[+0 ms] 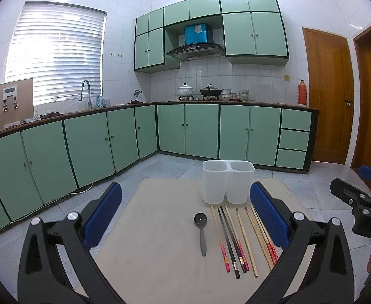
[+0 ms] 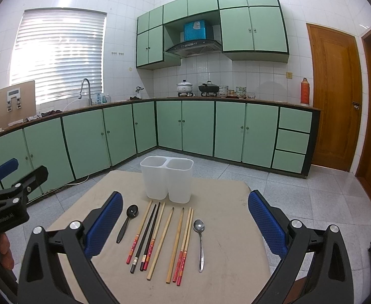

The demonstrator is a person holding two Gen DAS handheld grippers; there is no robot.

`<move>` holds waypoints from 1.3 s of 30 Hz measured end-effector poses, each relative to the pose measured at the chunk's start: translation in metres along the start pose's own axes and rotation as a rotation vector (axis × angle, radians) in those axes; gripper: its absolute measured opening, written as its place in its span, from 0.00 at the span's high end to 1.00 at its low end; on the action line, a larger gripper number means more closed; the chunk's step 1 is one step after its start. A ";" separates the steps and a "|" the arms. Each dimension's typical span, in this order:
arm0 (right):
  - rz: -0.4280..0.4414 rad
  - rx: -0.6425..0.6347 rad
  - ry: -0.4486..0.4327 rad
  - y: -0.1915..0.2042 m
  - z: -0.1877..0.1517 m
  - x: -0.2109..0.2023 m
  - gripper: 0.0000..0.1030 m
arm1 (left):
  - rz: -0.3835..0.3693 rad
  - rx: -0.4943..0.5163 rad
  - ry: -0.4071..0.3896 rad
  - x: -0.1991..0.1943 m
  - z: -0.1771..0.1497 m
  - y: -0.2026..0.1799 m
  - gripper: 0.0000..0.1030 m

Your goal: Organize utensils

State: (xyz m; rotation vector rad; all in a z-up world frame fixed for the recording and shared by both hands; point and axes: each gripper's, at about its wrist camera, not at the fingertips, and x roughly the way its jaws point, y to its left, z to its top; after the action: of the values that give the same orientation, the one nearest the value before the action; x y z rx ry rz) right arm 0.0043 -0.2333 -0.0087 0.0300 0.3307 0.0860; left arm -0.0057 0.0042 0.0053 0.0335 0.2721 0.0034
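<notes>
left gripper (image 1: 185,217) wide, empty | right gripper (image 2: 185,224) wide, empty | chopsticks (image 2: 160,238) and black spoon (image 2: 127,221) lie ahead of me, long axes pointing away toward two-cell white holder (image 2: 167,179) | steel spoon (image 2: 200,243) nearer my right | beige table (image 2: 231,228), green-cabinet kitchen

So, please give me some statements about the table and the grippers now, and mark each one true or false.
1. Both compartments of the white holder already hold chopsticks. False: the chopsticks lie on the table.
2. The black spoon lies left of the chopsticks. True.
3. The right gripper grips the metal spoon. False: it is open and holds nothing.
4. The left gripper is open. True.
5. The holder stands upright. True.
</notes>
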 end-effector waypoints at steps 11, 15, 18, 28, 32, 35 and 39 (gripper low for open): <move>0.000 0.000 0.000 0.000 0.001 -0.001 0.06 | 0.003 -0.003 0.000 0.001 0.002 0.002 0.05; 0.000 0.000 0.001 0.000 0.001 -0.001 0.06 | 0.002 -0.003 0.000 0.001 0.001 0.002 0.05; -0.001 0.000 0.000 0.000 0.001 -0.001 0.06 | 0.002 -0.003 0.000 0.002 0.001 0.002 0.05; 0.000 0.000 0.001 0.000 0.001 -0.001 0.06 | 0.004 -0.004 0.001 0.003 0.001 0.004 0.05; 0.000 0.001 0.000 0.000 0.001 -0.001 0.06 | 0.005 -0.002 0.000 0.003 0.001 0.004 0.05; 0.000 0.000 0.000 0.000 0.001 -0.001 0.06 | 0.004 -0.003 0.001 0.003 0.000 0.004 0.05; 0.000 0.000 0.000 0.000 0.001 -0.001 0.06 | 0.004 -0.003 0.000 0.002 0.000 0.004 0.05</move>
State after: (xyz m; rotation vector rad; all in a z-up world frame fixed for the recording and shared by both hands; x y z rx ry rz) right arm 0.0033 -0.2338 -0.0076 0.0299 0.3311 0.0863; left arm -0.0034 0.0078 0.0047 0.0315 0.2725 0.0081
